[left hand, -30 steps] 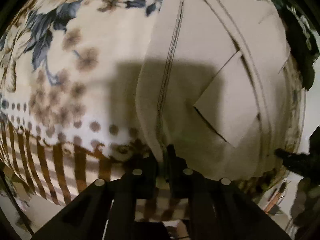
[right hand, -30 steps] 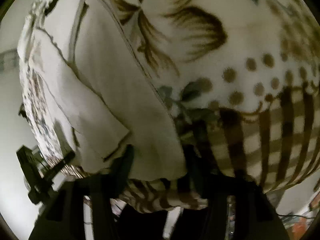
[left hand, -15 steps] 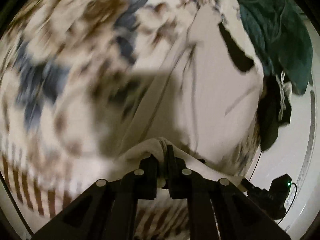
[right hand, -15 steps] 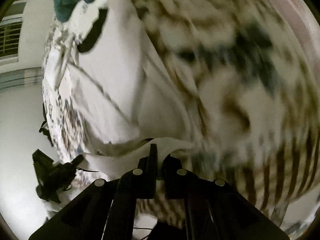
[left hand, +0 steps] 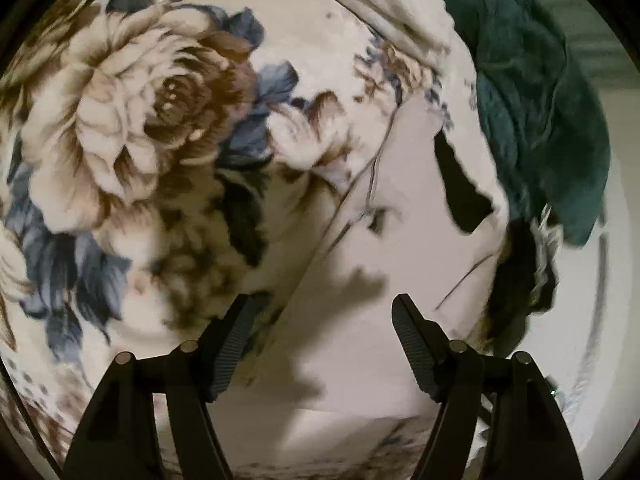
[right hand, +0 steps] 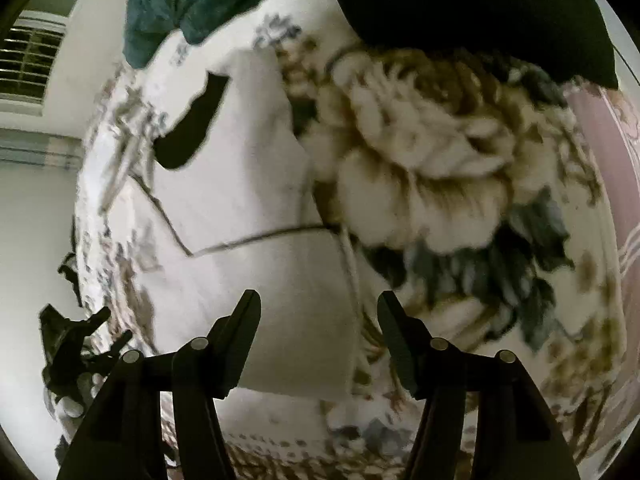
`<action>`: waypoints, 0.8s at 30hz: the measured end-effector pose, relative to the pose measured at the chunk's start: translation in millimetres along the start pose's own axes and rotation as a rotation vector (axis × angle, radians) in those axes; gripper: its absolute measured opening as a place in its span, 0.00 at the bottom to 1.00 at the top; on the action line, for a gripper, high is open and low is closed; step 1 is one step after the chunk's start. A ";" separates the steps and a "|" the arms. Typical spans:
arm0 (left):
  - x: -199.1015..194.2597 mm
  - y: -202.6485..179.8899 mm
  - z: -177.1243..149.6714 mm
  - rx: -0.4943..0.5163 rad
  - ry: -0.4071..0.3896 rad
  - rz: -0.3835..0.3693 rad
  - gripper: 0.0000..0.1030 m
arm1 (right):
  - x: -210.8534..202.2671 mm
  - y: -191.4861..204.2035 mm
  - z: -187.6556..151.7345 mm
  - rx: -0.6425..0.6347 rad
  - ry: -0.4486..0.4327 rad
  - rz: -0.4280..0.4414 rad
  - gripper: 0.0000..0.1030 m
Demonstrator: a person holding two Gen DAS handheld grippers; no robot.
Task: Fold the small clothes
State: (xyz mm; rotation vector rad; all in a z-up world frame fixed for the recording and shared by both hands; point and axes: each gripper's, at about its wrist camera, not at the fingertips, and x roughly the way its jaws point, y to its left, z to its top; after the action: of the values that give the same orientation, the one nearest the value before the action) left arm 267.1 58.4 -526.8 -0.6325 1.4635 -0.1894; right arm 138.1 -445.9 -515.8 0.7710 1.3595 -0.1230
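A cream garment (left hand: 400, 280) with dark seam lines lies folded on a floral blanket (left hand: 140, 140). It also shows in the right wrist view (right hand: 260, 260), with a folded flap toward me. A dark opening (left hand: 460, 192) shows at its far end. My left gripper (left hand: 322, 320) is open and empty just above the garment's near part. My right gripper (right hand: 318, 316) is open and empty above the garment's near right edge.
A dark teal garment (left hand: 540, 120) is bunched at the far right of the blanket and shows in the right wrist view (right hand: 180, 0). A black cloth (right hand: 460, 12) lies at the far end. A dark object (right hand: 72, 344) sits off the blanket's left edge.
Both grippers were shut on the garment's near edge and carried it forward over itself. Now both have opened and let it go, and the garment lies folded.
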 end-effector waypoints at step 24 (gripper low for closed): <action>45.7 -51.1 33.7 0.157 -0.039 0.158 0.04 | 19.3 83.4 41.4 -0.116 -0.184 -0.200 0.03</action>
State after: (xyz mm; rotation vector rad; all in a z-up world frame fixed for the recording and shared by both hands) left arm 318.2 3.5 -541.2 -0.3894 1.4383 -0.1661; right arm 219.1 -399.6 -497.5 0.5122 1.2542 -0.2638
